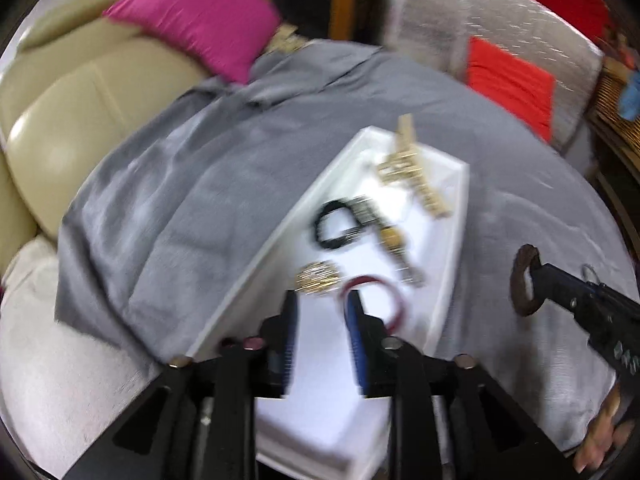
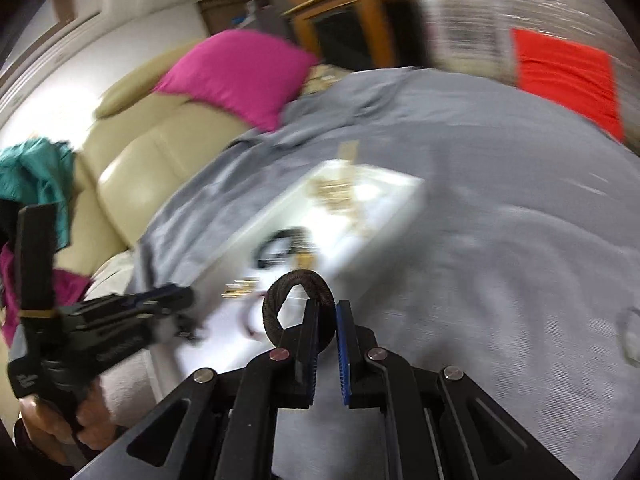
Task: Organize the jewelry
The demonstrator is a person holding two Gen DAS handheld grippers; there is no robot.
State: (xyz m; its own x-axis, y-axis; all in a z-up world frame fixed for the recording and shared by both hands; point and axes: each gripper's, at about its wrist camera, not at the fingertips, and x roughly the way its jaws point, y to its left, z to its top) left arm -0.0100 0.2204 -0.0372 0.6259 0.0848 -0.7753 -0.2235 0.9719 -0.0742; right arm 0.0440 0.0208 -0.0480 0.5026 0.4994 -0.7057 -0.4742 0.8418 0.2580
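Brown bangle (image 2: 298, 308) clamped in right jaws

cream leather sofa (image 1: 60, 128), magenta cushion (image 1: 196, 16), grey cloth (image 1: 168, 208) over surface, wooden cabinet (image 2: 352, 28) behind.

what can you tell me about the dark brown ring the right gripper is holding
The dark brown ring is a thick bangle-like loop with a rough, fabric-wrapped or woven look. The right gripper is shut on its lower rim, so the loop stands upright above the fingertips, clear of the grey cloth. In the left wrist view it hangs in the air to the right of the white tray, touching nothing else. Motion blur hides finer detail.
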